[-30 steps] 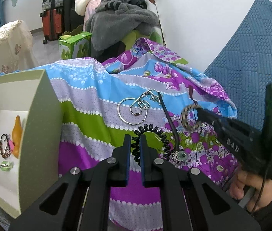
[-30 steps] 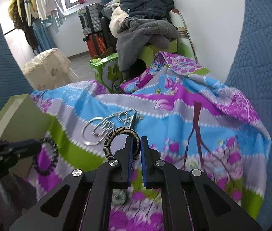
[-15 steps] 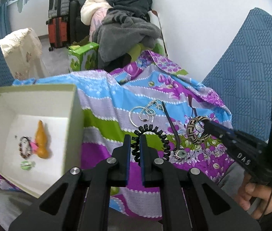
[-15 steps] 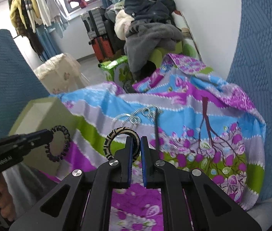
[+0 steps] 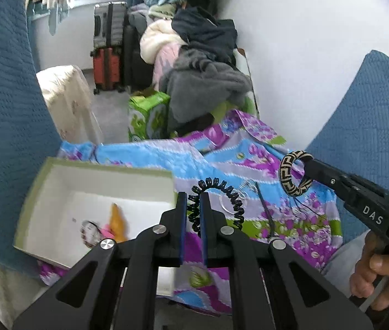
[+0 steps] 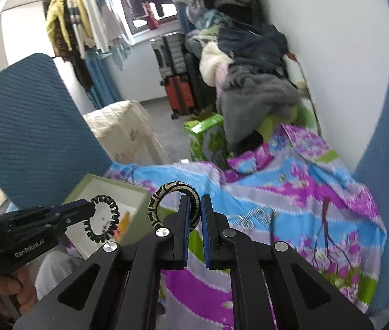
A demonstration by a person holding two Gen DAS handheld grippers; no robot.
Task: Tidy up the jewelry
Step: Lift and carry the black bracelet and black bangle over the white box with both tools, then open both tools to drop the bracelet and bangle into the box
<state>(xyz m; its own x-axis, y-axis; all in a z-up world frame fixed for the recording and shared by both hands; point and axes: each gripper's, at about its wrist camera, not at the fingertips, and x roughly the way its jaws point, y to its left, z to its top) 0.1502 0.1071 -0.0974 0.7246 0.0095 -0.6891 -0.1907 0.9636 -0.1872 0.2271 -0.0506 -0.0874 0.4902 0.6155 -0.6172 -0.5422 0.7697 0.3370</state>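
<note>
Now, from the left wrist, the left hand-held gripper (image 5: 193, 211) stays clamped on the black spiral hair tie (image 5: 216, 200), and it has risen since a second ago: the open box (image 5: 98, 170), then seen edge-on at the left, lies below with its white floor exposed, an orange piece (image 5: 117, 220) and a beaded bracelet (image 5: 90, 228) inside. On the right, the right hand-held gripper (image 5: 308, 166) holds the patterned woven bangle (image 5: 295, 174) higher above the floral cloth (image 5: 222, 154) than before, and a hand (image 5: 376, 275) grips its handle. From the right wrist, its jaws remain closed on the bangle (image 6: 172, 200), lifted clear of the cloth (image 6: 290, 198), where a silver chain (image 6: 252, 216) lies. At left, the left hand-held gripper (image 6: 91, 207) carries the hair tie (image 6: 102, 221) in front of the box (image 6: 90, 187), which was mostly hidden a second ago.
</note>
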